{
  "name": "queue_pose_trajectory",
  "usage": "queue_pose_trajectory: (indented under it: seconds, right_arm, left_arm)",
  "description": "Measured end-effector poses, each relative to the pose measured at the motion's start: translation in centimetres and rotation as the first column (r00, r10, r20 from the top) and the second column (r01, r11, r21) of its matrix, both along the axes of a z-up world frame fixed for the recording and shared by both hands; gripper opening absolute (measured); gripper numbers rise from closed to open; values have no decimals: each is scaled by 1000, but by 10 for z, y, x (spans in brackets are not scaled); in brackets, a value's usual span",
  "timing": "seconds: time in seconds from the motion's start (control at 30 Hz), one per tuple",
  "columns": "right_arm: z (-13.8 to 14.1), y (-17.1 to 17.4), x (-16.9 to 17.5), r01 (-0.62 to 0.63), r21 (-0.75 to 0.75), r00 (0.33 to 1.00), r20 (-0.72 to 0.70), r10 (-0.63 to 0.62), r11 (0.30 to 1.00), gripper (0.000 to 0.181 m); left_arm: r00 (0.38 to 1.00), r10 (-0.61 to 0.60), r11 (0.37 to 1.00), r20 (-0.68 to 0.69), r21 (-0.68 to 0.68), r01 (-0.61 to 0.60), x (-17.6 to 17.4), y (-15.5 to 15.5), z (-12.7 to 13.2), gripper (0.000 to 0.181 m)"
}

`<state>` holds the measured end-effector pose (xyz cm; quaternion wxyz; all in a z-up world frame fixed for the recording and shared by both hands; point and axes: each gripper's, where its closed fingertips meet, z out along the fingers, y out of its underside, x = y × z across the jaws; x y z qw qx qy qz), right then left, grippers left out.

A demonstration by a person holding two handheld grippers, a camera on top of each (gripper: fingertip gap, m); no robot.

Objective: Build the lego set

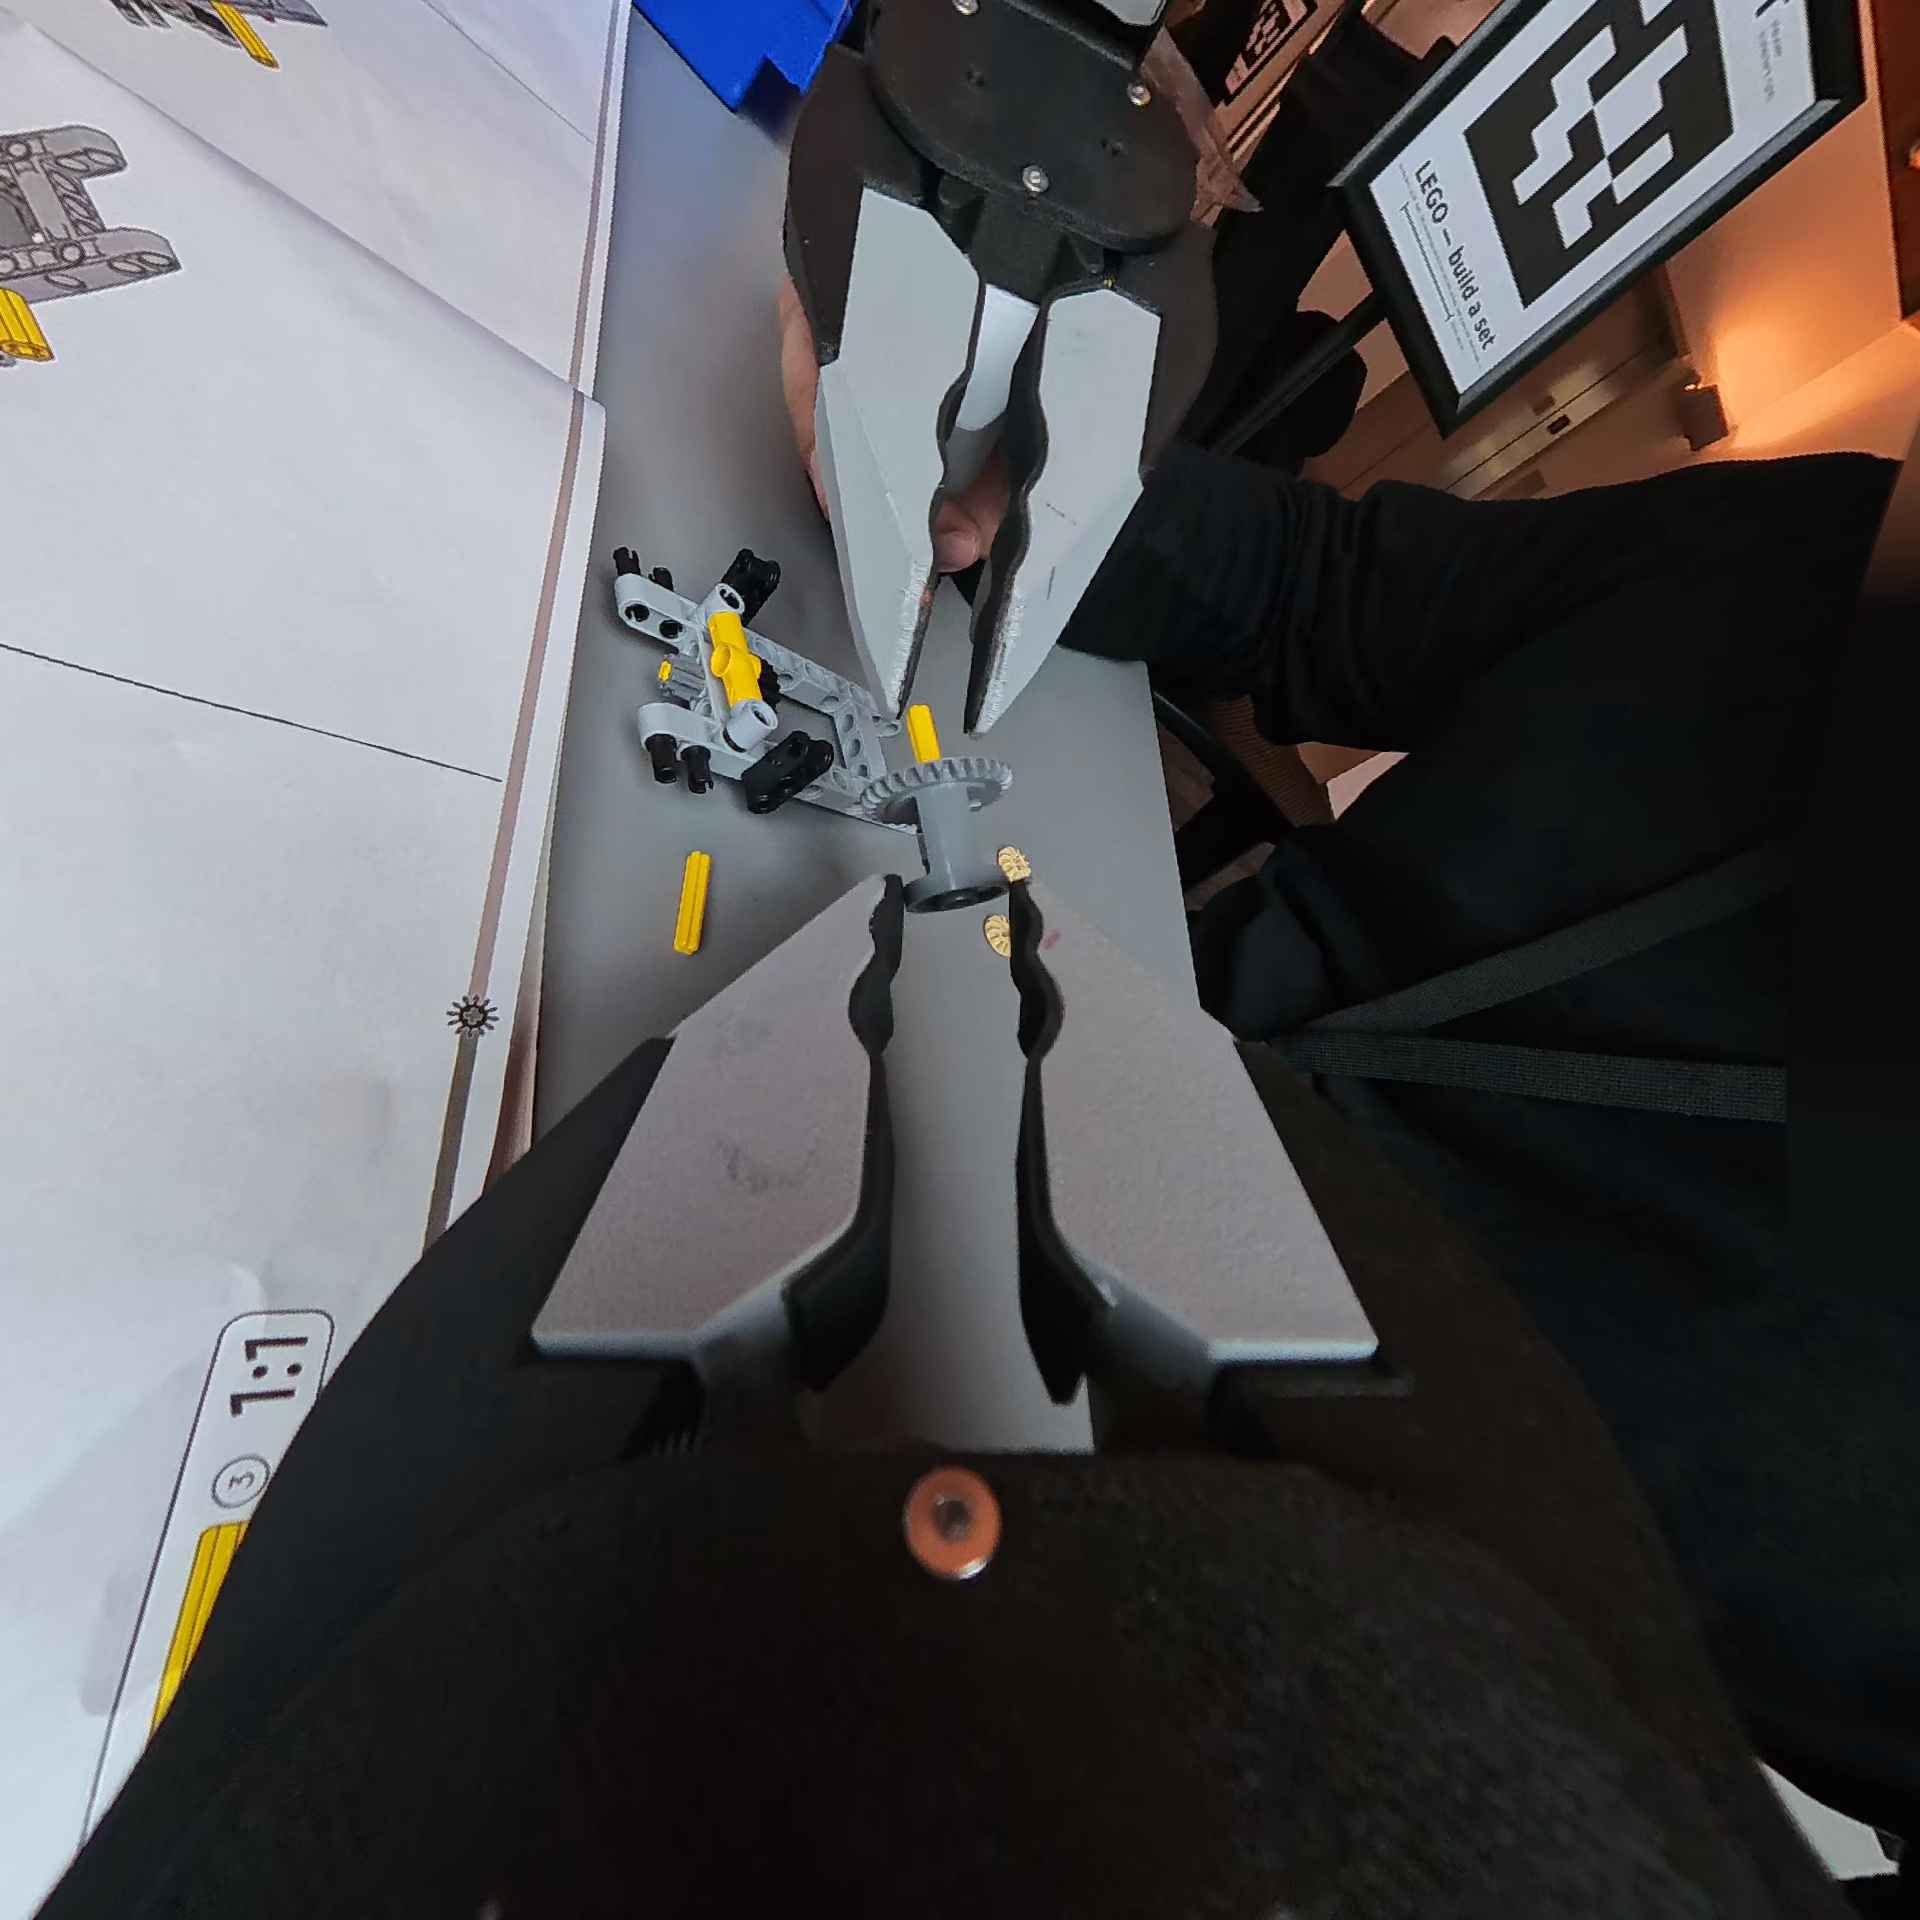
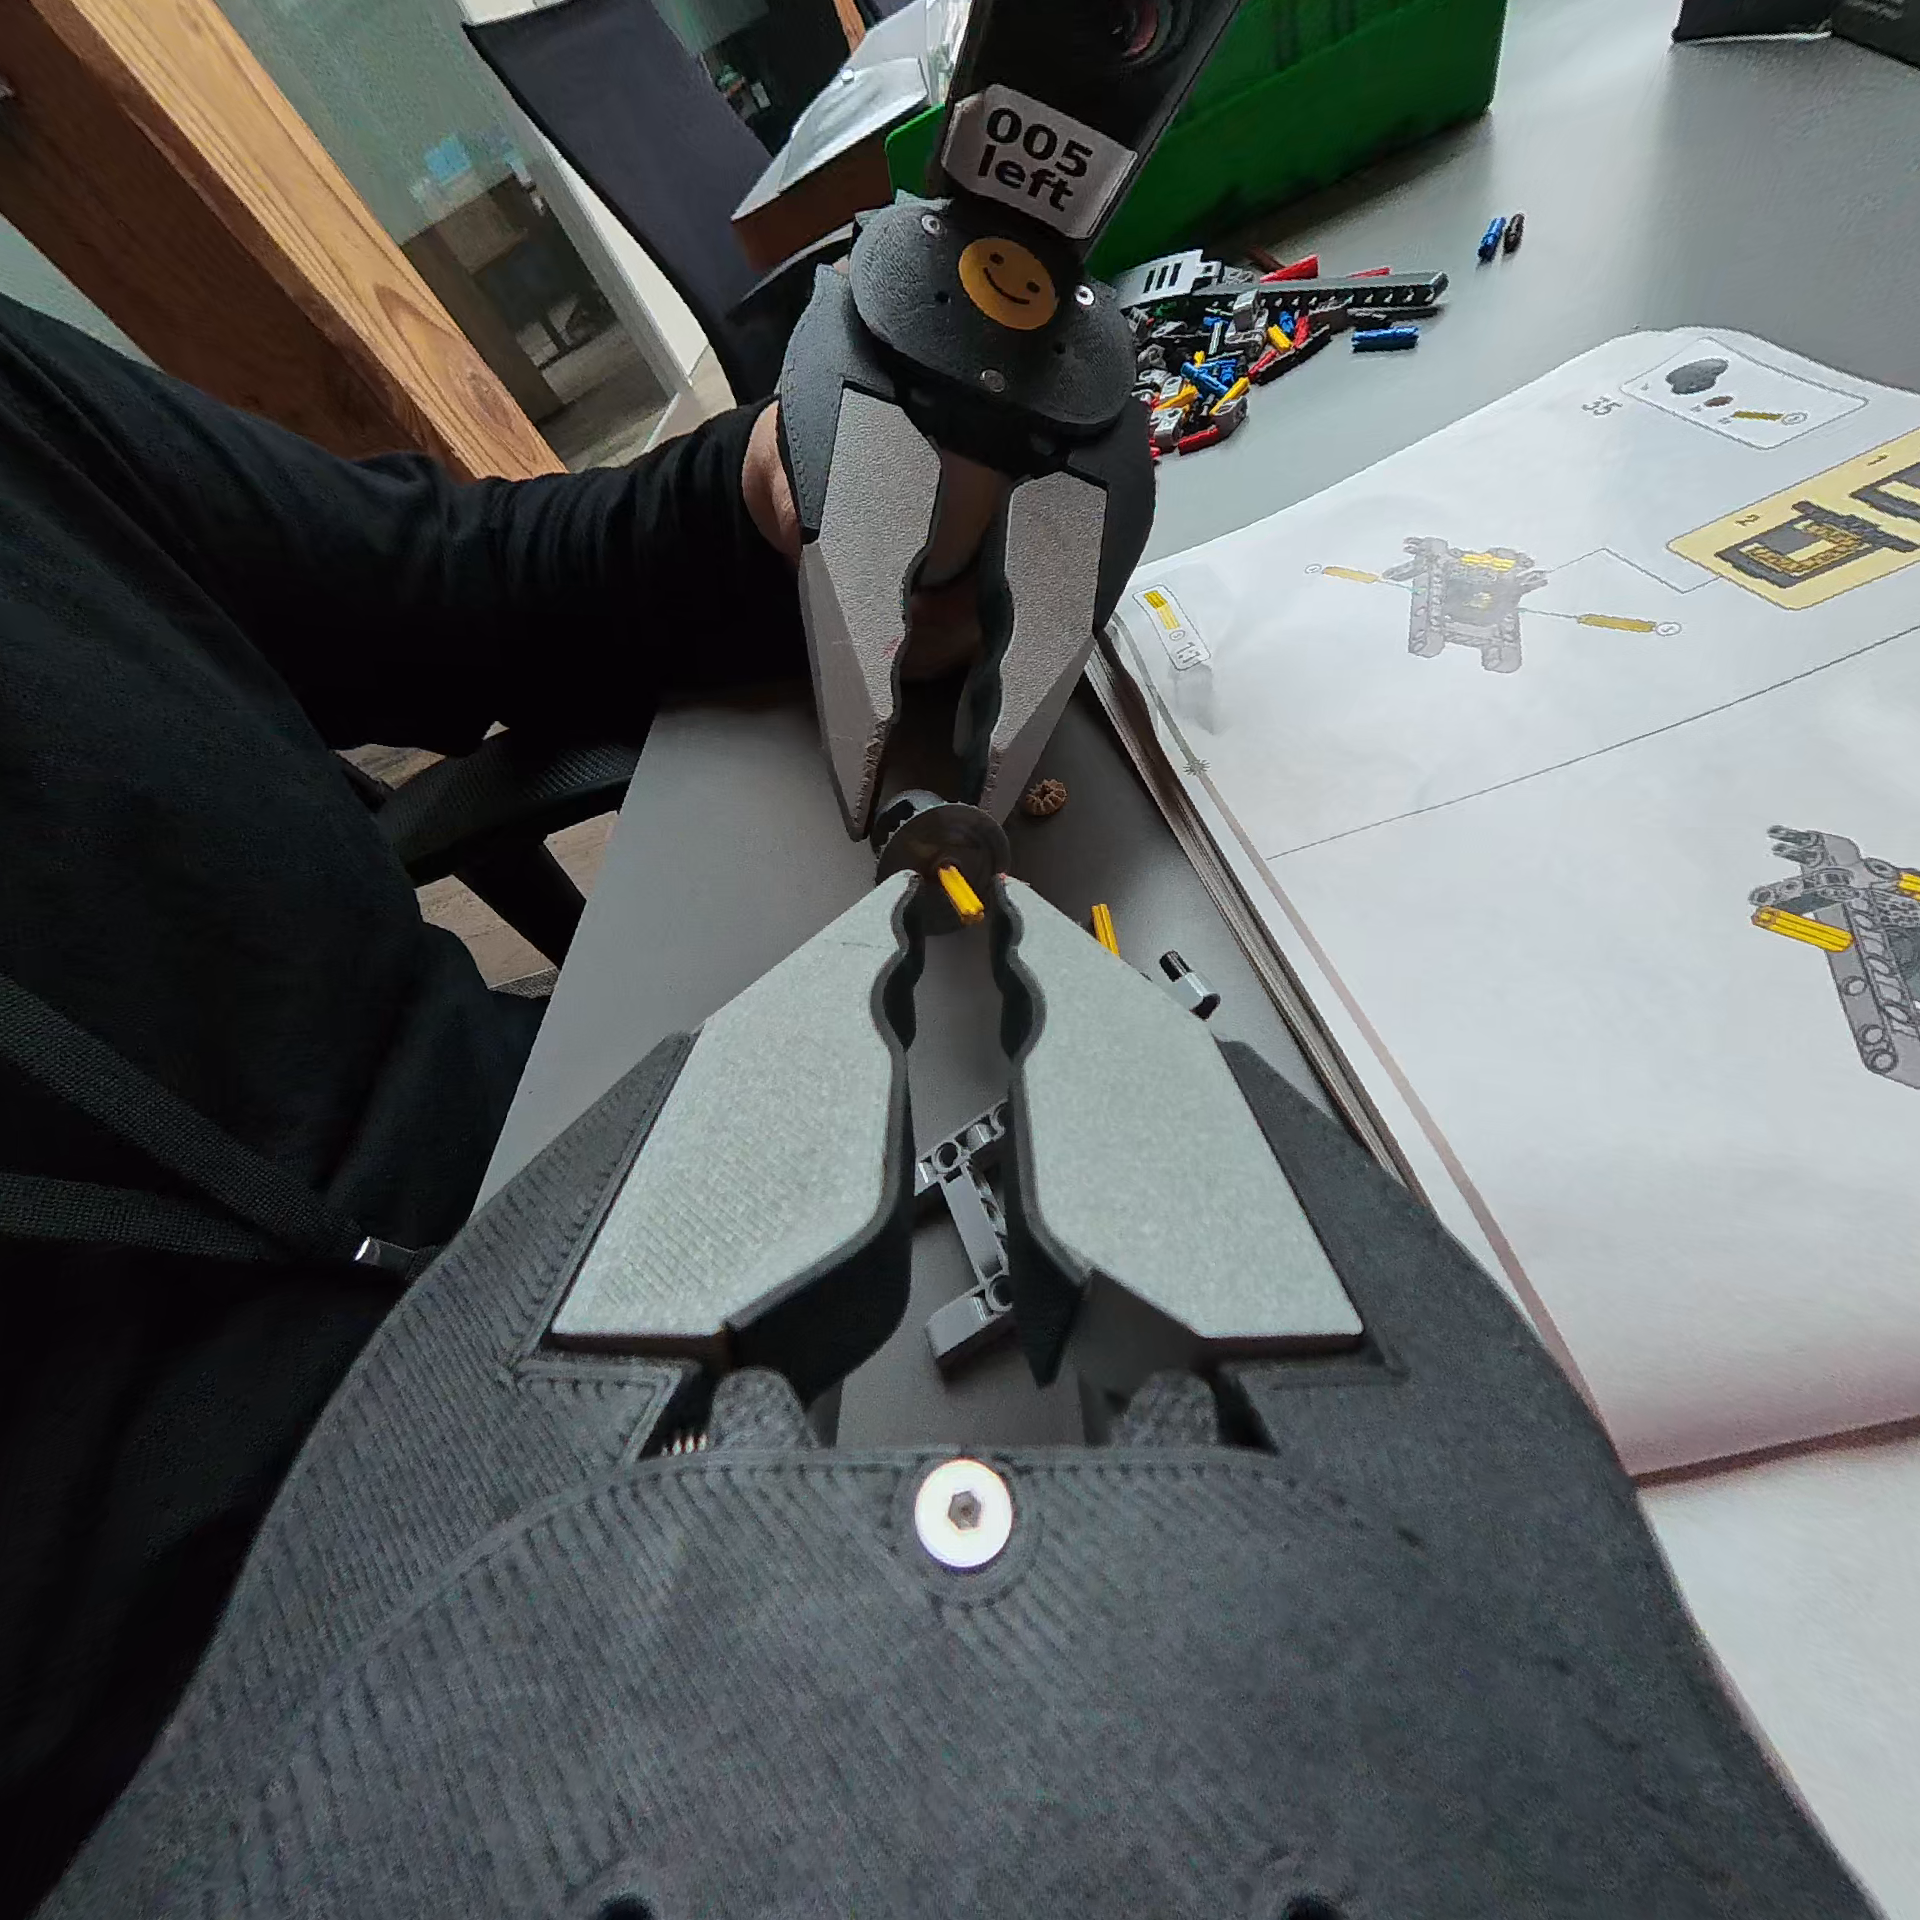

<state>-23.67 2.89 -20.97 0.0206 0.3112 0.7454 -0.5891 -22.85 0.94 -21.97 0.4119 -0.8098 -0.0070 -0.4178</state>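
My left gripper (image 1: pixel 956 885) is shut on the end of a grey gear piece (image 1: pixel 940 821), a short barrel with a toothed ring, and holds it just above the table. A yellow axle (image 1: pixel 922 732) sticks out of its far side. My right gripper (image 2: pixel 956 883) faces it, slightly open, with its tips on either side of that yellow axle (image 2: pixel 961 896), and I see no firm grip. The left gripper (image 2: pixel 930 816) and the gear piece (image 2: pixel 940 836) also show in the right wrist view. A grey frame assembly (image 1: pixel 727 686) with black pins lies beside them.
A loose yellow axle (image 1: pixel 691 902) and two tan small gears (image 1: pixel 1013 862) lie on the grey table (image 1: pixel 675 364). The open instruction booklet (image 2: pixel 1558 987) lies alongside. A parts pile (image 2: pixel 1247 353) and a green bin (image 2: pixel 1299 104) stand beyond it. A person in black sits at the table edge. Left and right tips are no more than a few centimetres apart.
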Motion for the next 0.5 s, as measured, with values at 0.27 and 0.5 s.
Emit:
queue_pose_trajectory:
  seconds: [0.27, 0.5]
  right_arm:
    - [-1, 0, 0, 1, 8, 1000, -7, 0, 1000, 8]
    - [3, 0, -1, 13, 13, 999, -47, -13, 1000, 9]
  left_arm:
    - [1000, 2, 1000, -2, 0, -2, -1, 0, 0, 18]
    - [995, -11, 999, 97, 41, 7, 1, -1, 14, 18]
